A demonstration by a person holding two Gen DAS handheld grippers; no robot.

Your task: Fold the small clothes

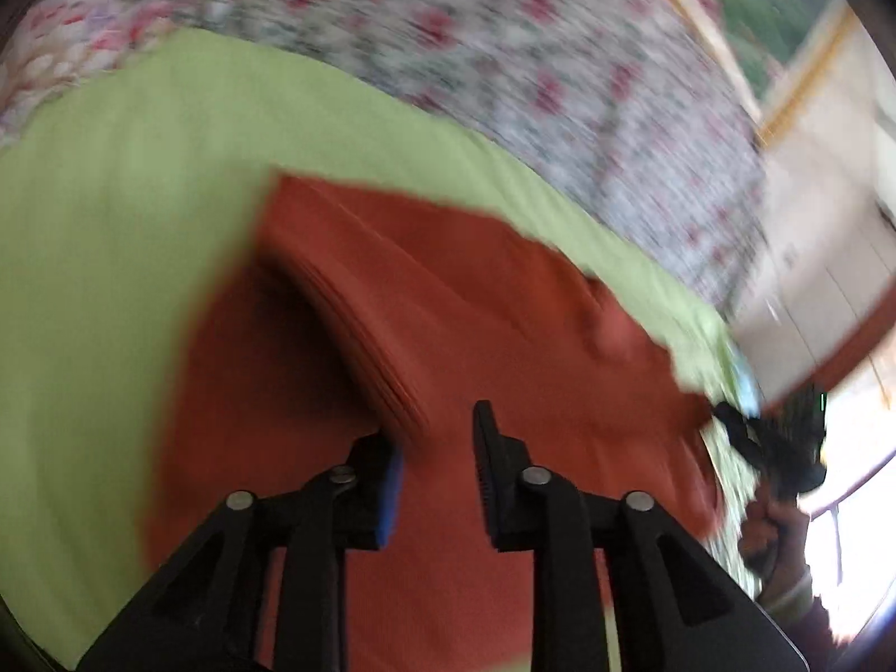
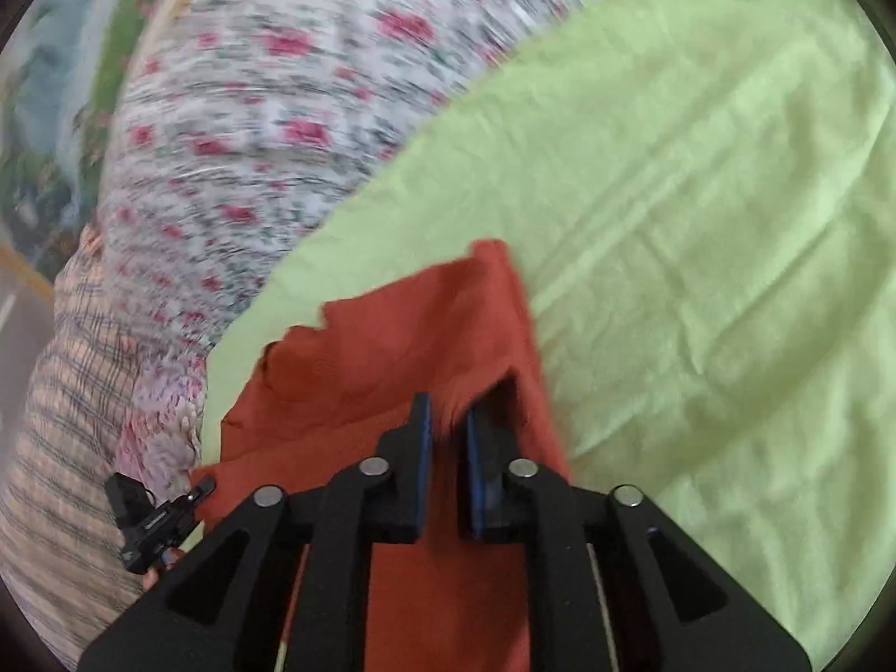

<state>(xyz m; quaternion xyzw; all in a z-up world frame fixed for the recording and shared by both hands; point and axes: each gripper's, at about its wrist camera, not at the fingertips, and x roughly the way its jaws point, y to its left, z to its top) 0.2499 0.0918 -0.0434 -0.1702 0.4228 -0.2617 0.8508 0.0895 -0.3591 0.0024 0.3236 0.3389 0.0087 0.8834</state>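
Left wrist view, left gripper [image 1: 437, 437] fingers parted over rust-red garment [image 1: 448, 291], right gripper [image 2: 448, 425] fingers slightly apart, gripping nothing.

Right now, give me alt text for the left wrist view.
The left claw, jaws apart and gripping nothing, hovers over a rust-orange garment spread on a lime green sheet. A floral bedspread lies beyond, and the right claw sits at the garment's right edge.

Both wrist fisheyes sit just behind their jaws, angled down, close above the rust-orange knit garment [image 1: 448, 291] on the lime-green sheet [image 1: 112, 224]. Shared: garment, sheet, pink floral bedcover [image 2: 269, 129] beyond the jaws. Each view catches the other gripper at its edge.
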